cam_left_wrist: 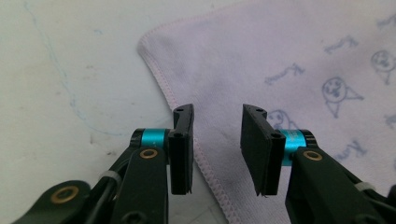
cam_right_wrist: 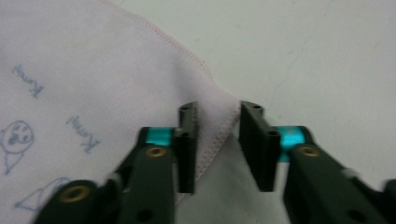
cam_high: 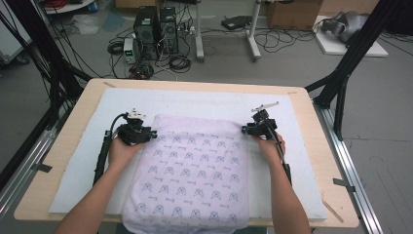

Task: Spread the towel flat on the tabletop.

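Towel: a pale lilac towel [cam_high: 195,170] printed with small blue cartoon faces lies flat on the white mat [cam_high: 87,161], its near end hanging over the table's front edge.
Left gripper: your left gripper [cam_high: 138,132] sits at the towel's far left corner. In the left gripper view [cam_left_wrist: 217,149] the jaws stand apart over the stitched hem, with the cloth lying flat beneath the gap and neither pad pressing it, so it holds nothing.
Right gripper: your right gripper [cam_high: 257,126] sits at the far right corner. In the right gripper view [cam_right_wrist: 217,149] a raised fold of the hem stands between the jaws and lies against the left pad [cam_right_wrist: 187,149]; a gap shows beside the right pad, and you cannot tell from here whether the cloth is pinched.
Hands: your left hand [cam_high: 122,151] rests at the towel's left edge, your right hand [cam_high: 271,146] at its right edge.
Table: the wooden table [cam_high: 73,117] carries the mat; computer towers [cam_high: 156,31] and cables stand on the floor beyond.
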Motion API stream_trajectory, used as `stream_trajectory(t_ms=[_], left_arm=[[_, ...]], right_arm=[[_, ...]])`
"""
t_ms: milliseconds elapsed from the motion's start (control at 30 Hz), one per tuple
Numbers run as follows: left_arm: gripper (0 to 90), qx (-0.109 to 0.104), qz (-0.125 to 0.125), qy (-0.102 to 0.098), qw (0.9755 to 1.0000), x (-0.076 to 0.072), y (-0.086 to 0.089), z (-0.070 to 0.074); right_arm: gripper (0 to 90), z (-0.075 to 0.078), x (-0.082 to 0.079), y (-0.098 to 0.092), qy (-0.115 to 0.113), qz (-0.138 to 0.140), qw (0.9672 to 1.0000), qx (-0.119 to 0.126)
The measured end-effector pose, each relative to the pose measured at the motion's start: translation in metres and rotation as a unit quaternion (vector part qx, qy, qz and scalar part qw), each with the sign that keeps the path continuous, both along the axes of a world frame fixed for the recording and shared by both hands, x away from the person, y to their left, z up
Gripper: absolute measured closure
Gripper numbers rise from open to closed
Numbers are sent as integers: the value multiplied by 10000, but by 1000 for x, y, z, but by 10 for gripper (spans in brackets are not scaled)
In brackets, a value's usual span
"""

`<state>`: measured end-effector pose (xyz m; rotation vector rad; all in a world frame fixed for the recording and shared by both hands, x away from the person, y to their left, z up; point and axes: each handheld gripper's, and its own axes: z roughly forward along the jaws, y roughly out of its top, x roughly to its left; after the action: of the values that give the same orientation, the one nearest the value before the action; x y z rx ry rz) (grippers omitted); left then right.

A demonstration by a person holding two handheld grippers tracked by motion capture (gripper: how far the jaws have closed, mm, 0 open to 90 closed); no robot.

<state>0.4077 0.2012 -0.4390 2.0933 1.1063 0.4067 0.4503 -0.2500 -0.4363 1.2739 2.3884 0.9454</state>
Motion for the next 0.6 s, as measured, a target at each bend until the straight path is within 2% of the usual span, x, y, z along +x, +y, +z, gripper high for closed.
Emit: stream_trajectory(t_ms=[33,100,167,200,233,300,333,367,400,433,467,500,533,600], left_arm=[[703,47,-1,-63,10000,0,-1,-1],[749,43,15,-120,9999,1,-3,-1],[757,58,64,-158,9998,1,-4,-1],[757,53,82,-178,9998,1,-3,-1],[756,56,113,-189,9997,1,-2,0],[749,-12,129,-198,9997,1,1,2],[736,-82,158,-189,9997,0,2,3],[723,-96,121,-191,9997,0,4,4],[712,-161,92,-181,9997,-2,4,6],[703,-195,25,-192,9996,-5,5,9],[695,-267,-37,-231,9994,-8,5,11],[690,-285,-112,-250,9992,-11,4,13],[686,-246,-213,-253,9992,-14,4,14],[687,-164,-365,-170,9991,-19,5,14]], right_arm=[[857,1,2,1,62,160,9999,12],[866,5,8,7,36,186,9995,-246],[870,13,14,11,-129,128,9991,-380],[870,17,15,12,-291,71,9989,-358],[870,22,19,12,-274,27,9990,-365],[867,30,22,14,-444,1,9980,-450],[849,32,24,14,-454,-6,9981,-410],[776,33,24,15,-421,-22,9983,-394],[662,32,23,15,-410,-37,9982,-443],[636,32,22,16,-345,-112,9984,-436],[618,32,18,15,-291,-68,9990,-342],[609,33,13,16,-322,7,9988,-365],[609,33,6,18,-359,96,9986,-367],[609,33,-7,22,-292,348,9986,-260]])
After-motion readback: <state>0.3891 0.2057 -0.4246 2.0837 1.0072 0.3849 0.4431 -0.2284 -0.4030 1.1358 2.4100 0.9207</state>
